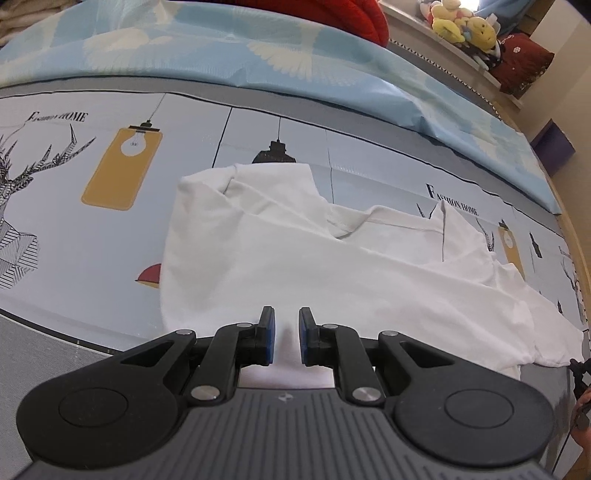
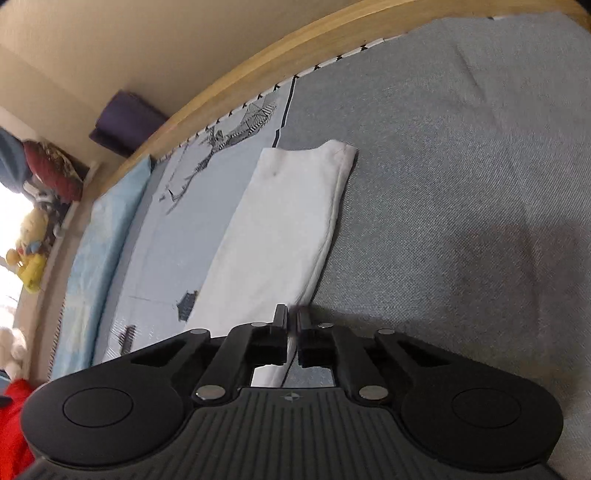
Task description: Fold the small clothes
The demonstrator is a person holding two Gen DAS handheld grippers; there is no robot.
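The white garment (image 1: 295,258) lies half-folded on the bed (image 1: 110,258). The left gripper (image 1: 287,334) stands slightly apart over it, gripping nothing; the right gripper (image 2: 291,332) pinches its near edge, which may slip free and undo the fold.

- The garment (image 1: 295,266) lies spread on the printed sheet (image 1: 110,229), which covers the bed.
- Behind the sheet lies a quilt (image 1: 258,48); beyond it, at the far right, a shelf (image 1: 454,48) carries soft toys (image 1: 461,22).
- The left gripper (image 1: 286,334) sits over the garment's near edge.
- The right gripper (image 2: 292,332) sits at the garment's (image 2: 280,229) near corner, with the bed frame (image 2: 258,62) beyond.
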